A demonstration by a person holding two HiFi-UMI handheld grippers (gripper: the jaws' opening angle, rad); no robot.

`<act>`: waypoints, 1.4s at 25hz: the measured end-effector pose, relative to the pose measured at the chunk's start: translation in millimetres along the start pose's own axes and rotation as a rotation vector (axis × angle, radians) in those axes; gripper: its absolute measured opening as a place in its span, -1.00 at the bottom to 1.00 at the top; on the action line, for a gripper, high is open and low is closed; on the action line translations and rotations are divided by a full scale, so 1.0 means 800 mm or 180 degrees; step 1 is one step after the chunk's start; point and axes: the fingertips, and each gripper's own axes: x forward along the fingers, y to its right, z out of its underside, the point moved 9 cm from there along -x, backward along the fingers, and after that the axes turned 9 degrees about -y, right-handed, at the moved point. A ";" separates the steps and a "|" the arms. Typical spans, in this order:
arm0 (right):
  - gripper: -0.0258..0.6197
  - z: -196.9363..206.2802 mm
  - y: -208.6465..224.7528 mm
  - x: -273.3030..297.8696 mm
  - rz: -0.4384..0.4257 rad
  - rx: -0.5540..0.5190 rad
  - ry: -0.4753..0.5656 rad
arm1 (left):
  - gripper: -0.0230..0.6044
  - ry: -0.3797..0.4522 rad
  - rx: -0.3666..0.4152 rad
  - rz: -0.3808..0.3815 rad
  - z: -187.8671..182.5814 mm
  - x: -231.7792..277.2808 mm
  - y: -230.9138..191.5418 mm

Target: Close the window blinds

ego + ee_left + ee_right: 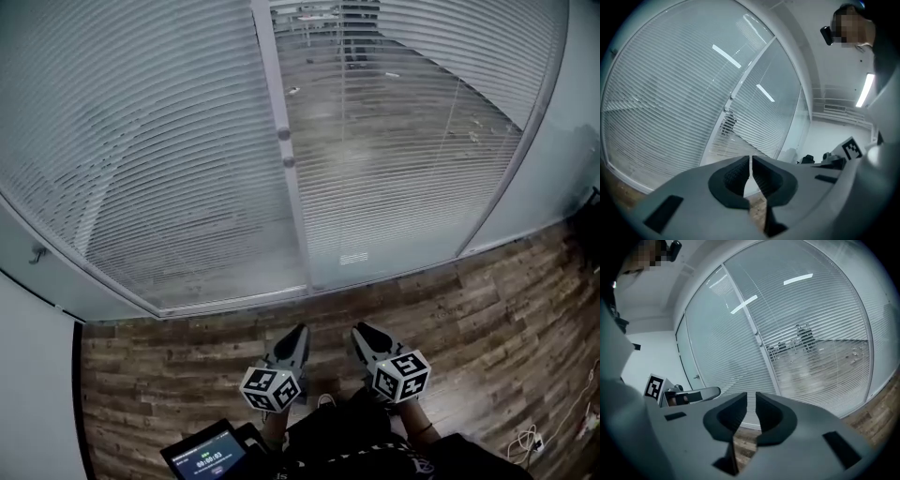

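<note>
A glass wall fills the far side, with slatted blinds behind two panes. The left blinds (141, 159) look nearly flat and white. The right blinds (403, 141) stand more open, and a room shows through them. A white post (272, 75) divides the panes and carries two small knobs (285, 135). My left gripper (298, 331) (750, 159) is low over the wooden floor, well short of the glass, shut and empty. My right gripper (360, 328) (751, 397) hangs beside it, its jaws all but together with a thin slit, holding nothing.
Wooden floor (487, 328) runs from the wall's base to my feet. A small lit screen (208, 457) sits at the bottom left. Loose cables (530, 441) lie at the bottom right. A handle (37, 253) shows on the left frame.
</note>
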 end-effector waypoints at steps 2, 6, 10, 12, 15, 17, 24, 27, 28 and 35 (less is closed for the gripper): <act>-0.71 -0.009 0.008 0.017 -0.0006 0.0006 -0.0031 | -0.91 0.0011 -0.0081 -0.0002 -0.007 0.013 -0.014; -0.71 -0.031 0.036 0.051 -0.0093 0.0001 -0.0069 | -0.91 0.0096 -0.0195 -0.0010 -0.025 0.046 -0.030; -0.71 -0.070 0.071 0.094 -0.0211 -0.0045 -0.0065 | -0.91 0.0182 -0.0099 -0.0163 -0.060 0.094 -0.055; -0.71 -0.095 0.095 0.119 -0.0298 -0.0087 -0.0091 | -0.91 0.0243 0.0027 -0.0324 -0.088 0.125 -0.068; -0.71 -0.139 0.138 0.152 -0.0420 -0.0200 -0.0150 | -0.89 0.0422 -0.0002 -0.0467 -0.136 0.177 -0.081; -0.71 -0.172 0.163 0.166 -0.0513 -0.0280 -0.0129 | -0.81 0.0599 -0.0171 -0.0444 -0.169 0.213 -0.087; -0.71 -0.245 0.238 0.221 -0.0747 -0.0467 -0.0116 | -0.55 0.0692 0.0678 -0.1238 -0.266 0.317 -0.110; -0.71 -0.257 0.259 0.240 -0.0828 -0.0463 -0.0175 | -0.55 0.0663 0.0979 -0.1513 -0.305 0.345 -0.126; -0.71 -0.258 0.264 0.245 -0.0846 -0.0454 -0.0194 | -0.55 0.0661 0.0986 -0.1562 -0.316 0.352 -0.130; -0.71 -0.261 0.282 0.261 -0.0897 -0.0366 -0.0200 | -0.51 0.0048 0.2026 -0.2221 -0.333 0.396 -0.148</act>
